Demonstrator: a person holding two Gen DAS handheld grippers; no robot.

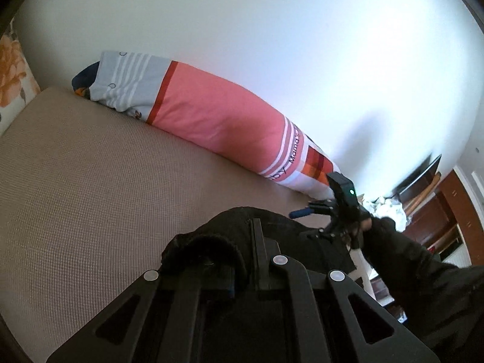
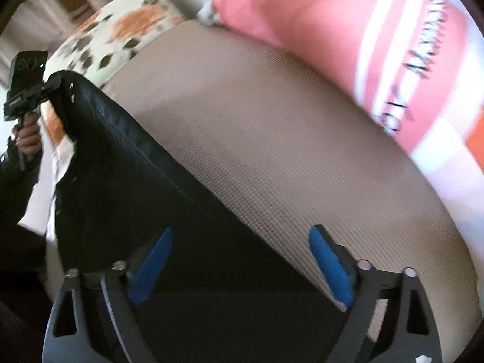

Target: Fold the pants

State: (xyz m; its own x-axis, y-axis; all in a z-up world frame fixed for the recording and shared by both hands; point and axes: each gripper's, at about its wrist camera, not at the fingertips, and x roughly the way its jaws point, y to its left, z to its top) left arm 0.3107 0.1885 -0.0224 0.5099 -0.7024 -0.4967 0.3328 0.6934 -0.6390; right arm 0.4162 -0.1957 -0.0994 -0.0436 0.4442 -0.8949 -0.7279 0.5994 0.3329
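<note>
a: left gripper (image 2: 50,86) first. what's it doing?

b: clamped tight on one end of the black pants (image 2: 121,163). from the right wrist camera you see it at the far left, holding that end up off the bed, with a hand (image 2: 28,136) wrapped round its handle below.

a: and from its own camera?

b: the dark cloth bunches right over its fingers, near the bottom of the picture, so the pads themselves are hidden.

a: right gripper (image 2: 242,260)?

b: jaws apart, blue pads (image 2: 329,266) on each side with nothing pinched between them. the left pad sits over the black cloth, the right one over the bare tan mattress cover (image 2: 272,139). whether either pad touches what is under it i can't tell.

a: where do the pants run?

b: from the raised end at far left they slope down in a long taut edge toward the near side, ending under the right gripper.

a: anything else on the bed?

b: a long pink pillow (image 1: 217,112) with striped ends lies along the far edge against the white wall (image 1: 302,45). a floral cushion (image 2: 127,30) in orange and white sits at the far left corner.
</note>
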